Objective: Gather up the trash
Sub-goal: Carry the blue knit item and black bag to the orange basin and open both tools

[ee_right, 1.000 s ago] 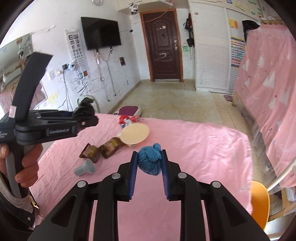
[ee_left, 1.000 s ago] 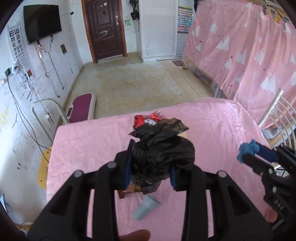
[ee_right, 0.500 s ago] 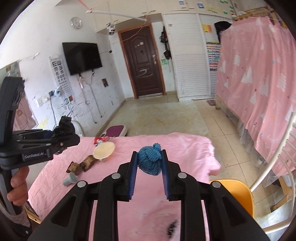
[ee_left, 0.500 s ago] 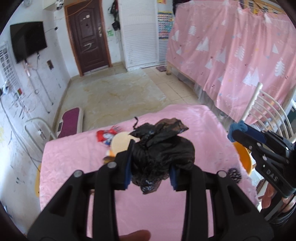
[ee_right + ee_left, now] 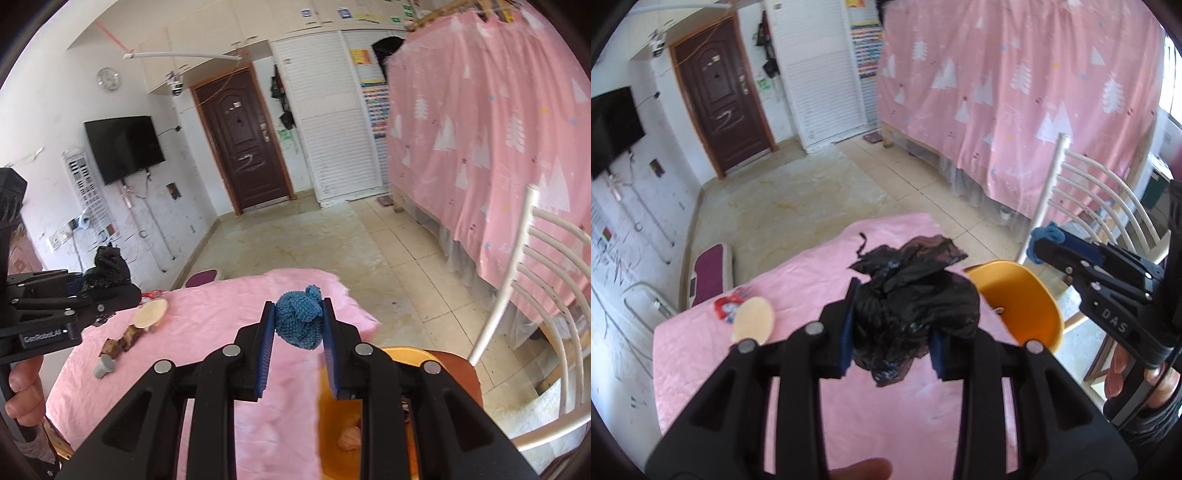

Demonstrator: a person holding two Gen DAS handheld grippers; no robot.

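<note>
My left gripper [image 5: 892, 334] is shut on a crumpled black plastic bag [image 5: 912, 295] and holds it above the pink table [image 5: 798, 373], near its right edge. My right gripper [image 5: 297, 326] is shut on a blue knitted ball [image 5: 299, 323], raised beside the table's right edge over an orange bin [image 5: 373, 417]. The bin also shows in the left wrist view [image 5: 1019, 299], with the right gripper [image 5: 1045, 245] above it. The left gripper [image 5: 122, 293] with the black bag [image 5: 107, 266] shows at the left of the right wrist view.
On the table lie a round beige lid [image 5: 149, 314], brown snack wrappers [image 5: 122, 339], a grey cup [image 5: 103, 367] and a red wrapper [image 5: 726, 306]. A white slatted chair [image 5: 532, 314] stands right of the bin. The bin holds some pale trash [image 5: 349, 437].
Both grippers have swung to the right and up, from over the middle of the table to its right edge by the orange bin. Each still holds its item.
</note>
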